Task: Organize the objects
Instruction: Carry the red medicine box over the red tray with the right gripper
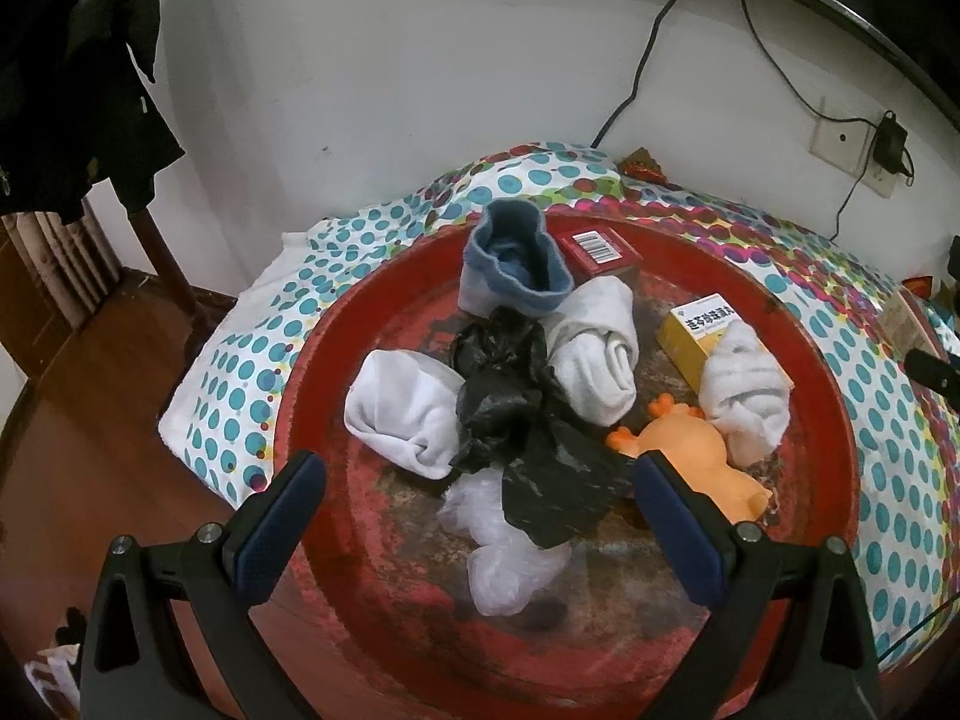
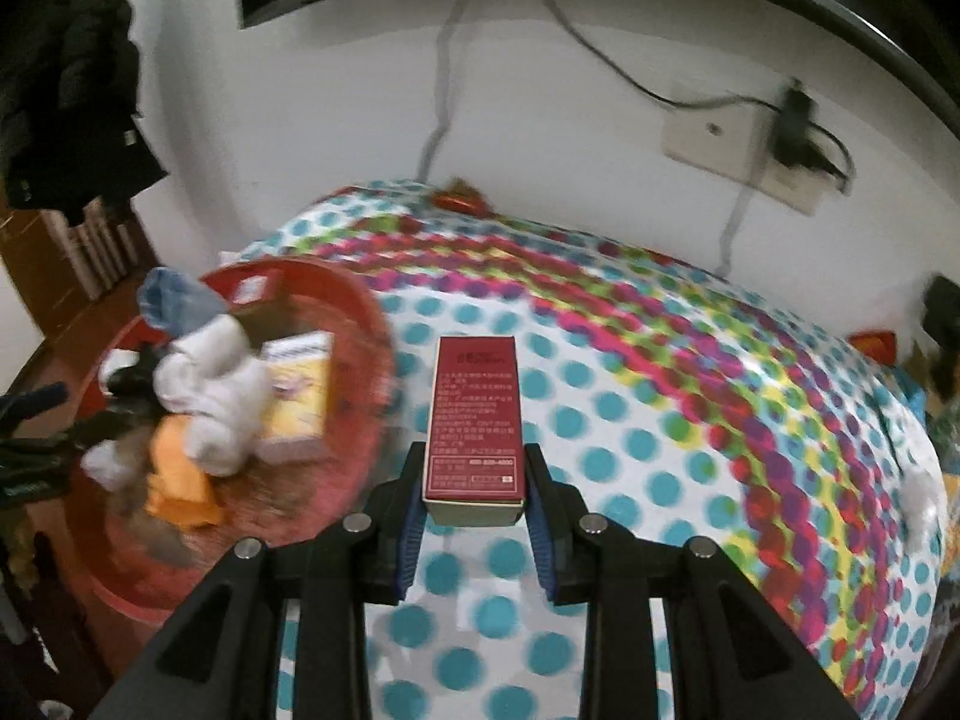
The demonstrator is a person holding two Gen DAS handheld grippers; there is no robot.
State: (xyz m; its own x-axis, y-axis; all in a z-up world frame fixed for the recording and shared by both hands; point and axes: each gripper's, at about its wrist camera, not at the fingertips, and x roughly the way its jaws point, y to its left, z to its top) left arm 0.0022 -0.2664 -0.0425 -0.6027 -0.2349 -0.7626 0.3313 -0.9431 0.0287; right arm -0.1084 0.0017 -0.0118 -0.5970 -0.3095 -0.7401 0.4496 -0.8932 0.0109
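A round red tray [image 1: 798, 372] holds a blue sock [image 1: 516, 264], rolled white socks [image 1: 600, 348], a black plastic bag [image 1: 528, 432], a clear bag [image 1: 504, 552], an orange rubber duck [image 1: 696, 456], a yellow box [image 1: 696, 330] and a red box [image 1: 600, 249]. My left gripper [image 1: 474, 498] is open above the tray's near side, over the bags. My right gripper [image 2: 474, 480] is shut on a dark red box [image 2: 474, 420], held over the polka-dot cloth [image 2: 630, 420] to the right of the tray [image 2: 366, 324].
The polka-dot cloth [image 1: 888, 420] covers the table, which stands against a white wall. Cables and a wall socket [image 1: 852, 150] are behind it. A dark coat [image 1: 72, 60] hangs at the left over the wooden floor [image 1: 90, 390]. Small items lie at the table's far right [image 2: 876, 342].
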